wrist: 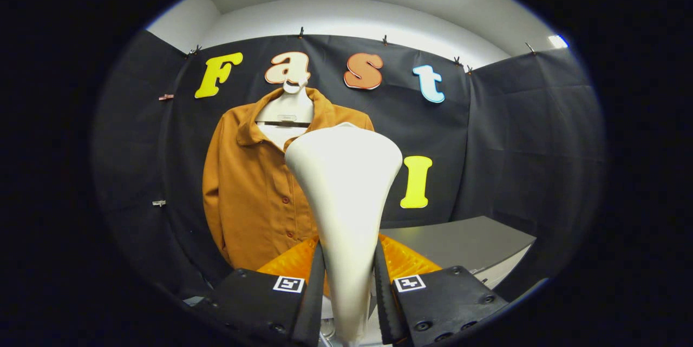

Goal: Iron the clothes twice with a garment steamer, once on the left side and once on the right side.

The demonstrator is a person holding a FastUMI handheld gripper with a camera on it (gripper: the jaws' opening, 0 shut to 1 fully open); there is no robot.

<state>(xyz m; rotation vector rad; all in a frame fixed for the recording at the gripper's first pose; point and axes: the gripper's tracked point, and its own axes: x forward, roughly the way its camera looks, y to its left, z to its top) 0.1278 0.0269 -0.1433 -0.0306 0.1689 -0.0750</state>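
A brown button-up shirt (254,184) hangs on a white hanger (287,111) against the booth's black wall, beyond the fingers. My gripper (349,282) is shut on the handle of a white garment steamer (346,190). The steamer stands upright between the fingers, and its wide head rises in front of the shirt's right half and hides it. The head is apart from the cloth; how far, I cannot tell. No steam shows.
A grey table (460,244) stands to the right of the shirt, low against the wall. Small clips (166,97) are pinned to the black cloth left of the shirt.
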